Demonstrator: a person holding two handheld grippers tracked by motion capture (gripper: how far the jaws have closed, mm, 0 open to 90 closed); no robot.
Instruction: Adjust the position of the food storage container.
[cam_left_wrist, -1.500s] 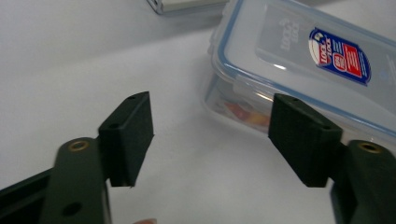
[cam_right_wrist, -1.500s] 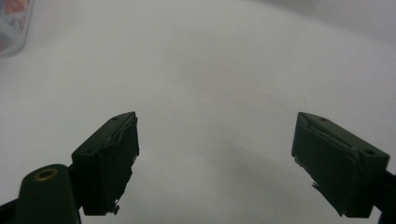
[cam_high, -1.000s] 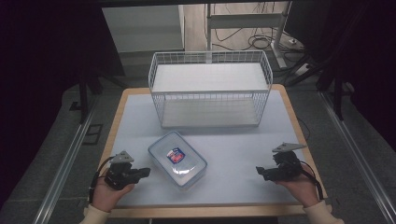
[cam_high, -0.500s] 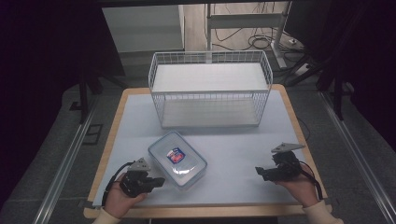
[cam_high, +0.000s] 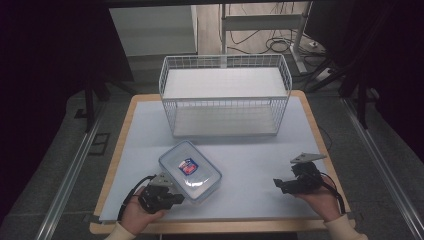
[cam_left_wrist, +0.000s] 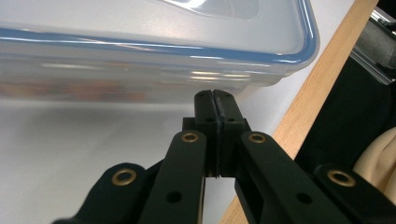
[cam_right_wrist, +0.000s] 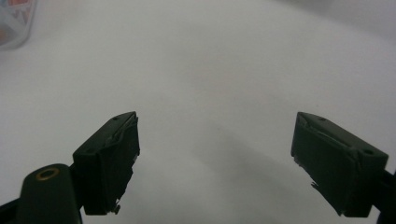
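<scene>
White-covered bench, left claw shut just before lidded container, right claw open apart; likely approach, needing opening first.

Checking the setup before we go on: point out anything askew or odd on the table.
Only the lidded plastic container stands out: it sits skewed to the table edges, unlike the squarely placed wire basket. Nothing looks spilled or damaged.

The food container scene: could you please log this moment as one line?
left gripper: shut, tips at lidded plastic food container | right gripper: open, empty | wire basket: behind
</scene>
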